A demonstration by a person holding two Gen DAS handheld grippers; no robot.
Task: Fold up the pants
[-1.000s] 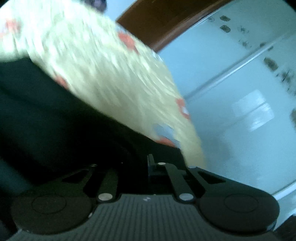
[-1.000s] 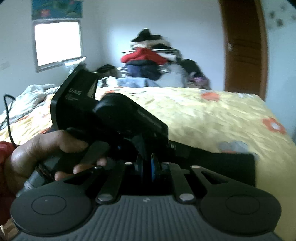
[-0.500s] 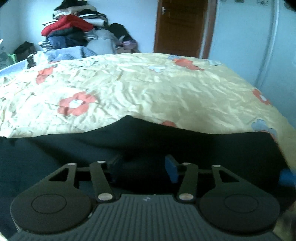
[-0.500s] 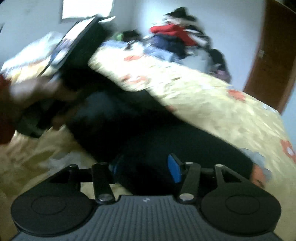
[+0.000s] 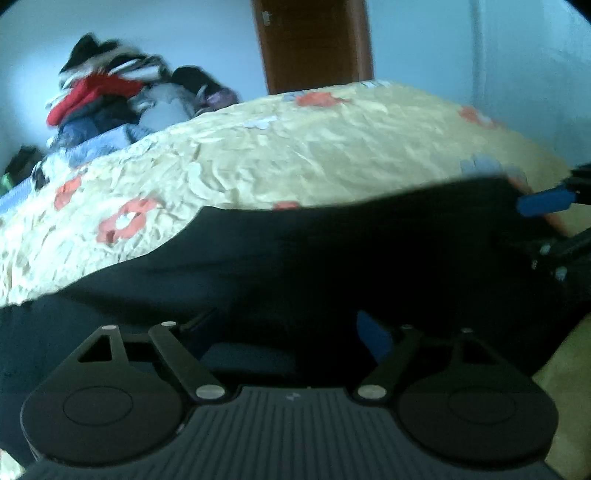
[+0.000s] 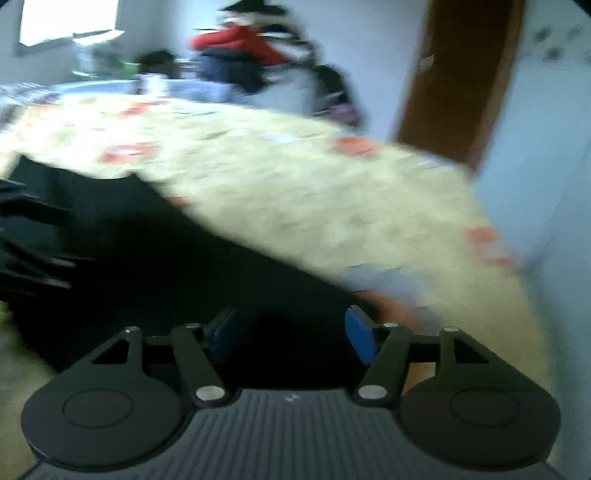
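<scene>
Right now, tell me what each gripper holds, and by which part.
Nothing. The left gripper and right gripper are opening above the dark pants; no pad presses the fabric.

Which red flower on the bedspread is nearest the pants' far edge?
The small red flower touching the pants at mid-edge; the big one lies clear, to the left.

Dim bluish daylight (window glare), heavy motion blur, fisheye-bent edges.
</scene>
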